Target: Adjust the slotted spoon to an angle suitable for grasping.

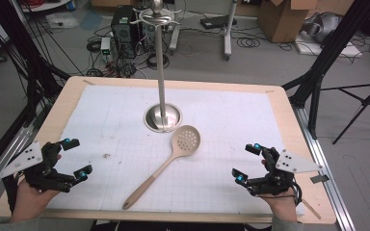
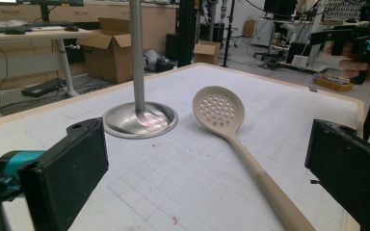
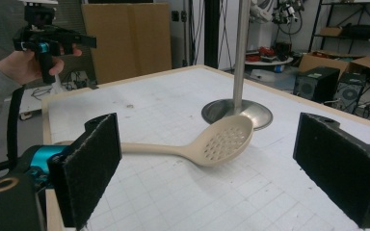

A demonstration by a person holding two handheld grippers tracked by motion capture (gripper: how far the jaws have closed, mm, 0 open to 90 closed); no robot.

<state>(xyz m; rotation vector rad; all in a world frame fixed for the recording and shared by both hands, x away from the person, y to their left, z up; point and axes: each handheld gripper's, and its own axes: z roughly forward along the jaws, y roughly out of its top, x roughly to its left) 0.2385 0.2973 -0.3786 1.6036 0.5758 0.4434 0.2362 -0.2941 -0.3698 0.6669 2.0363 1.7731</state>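
A beige slotted spoon lies flat on the white grid mat, its perforated bowl near the steel stand and its handle reaching toward the front edge. The spoon sits between the jaws in the left gripper view, and the spoon lies ahead in the right gripper view. A tall steel stand with hooks on top rises from a round base at mid table. My left gripper hovers open at the front left. At the front right my right gripper stands open, empty.
The wooden table borders the mat all round. Beyond the table, the floor holds a computer tower, cables, cardboard boxes and black tripod legs at the right.
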